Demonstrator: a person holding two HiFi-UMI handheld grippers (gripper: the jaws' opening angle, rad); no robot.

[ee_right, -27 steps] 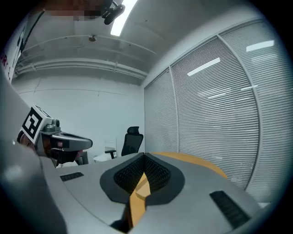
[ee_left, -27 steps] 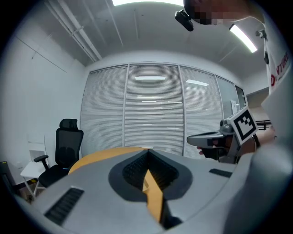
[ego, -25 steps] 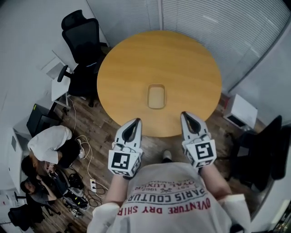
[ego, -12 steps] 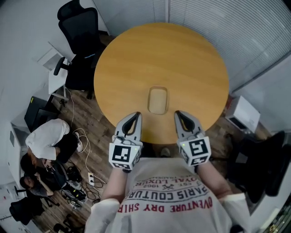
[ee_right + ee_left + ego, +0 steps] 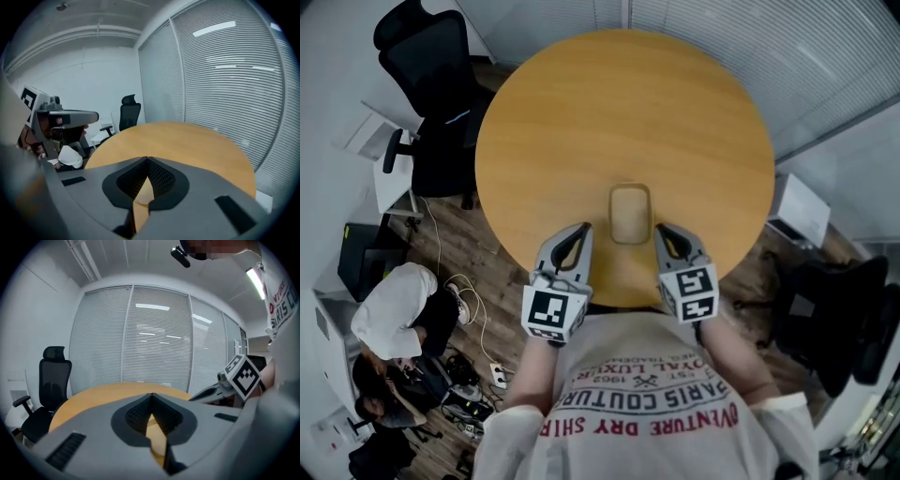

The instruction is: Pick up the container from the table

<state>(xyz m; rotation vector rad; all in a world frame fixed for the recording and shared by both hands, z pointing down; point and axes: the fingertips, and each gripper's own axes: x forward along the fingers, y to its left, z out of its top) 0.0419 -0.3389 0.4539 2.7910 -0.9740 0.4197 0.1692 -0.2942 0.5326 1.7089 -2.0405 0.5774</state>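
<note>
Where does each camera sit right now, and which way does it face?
Head view: on the person's head, facing steeply down at the table, container, left gripper, right gripper and shirt.
Left gripper view: on the left gripper, facing along its shut jaws across the table to the blinds; right gripper at right.
Right gripper view: on the right gripper, along its shut jaws toward the office chair; left gripper at left.
Shared: all three show table and office chair.

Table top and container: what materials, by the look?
Table: wood or wood-look laminate, satin; even tan with faint grain. Container: probably translucent plastic, since it matches the tabletop's colour and only its rounded rim stands out; opaque tan is possible.
</note>
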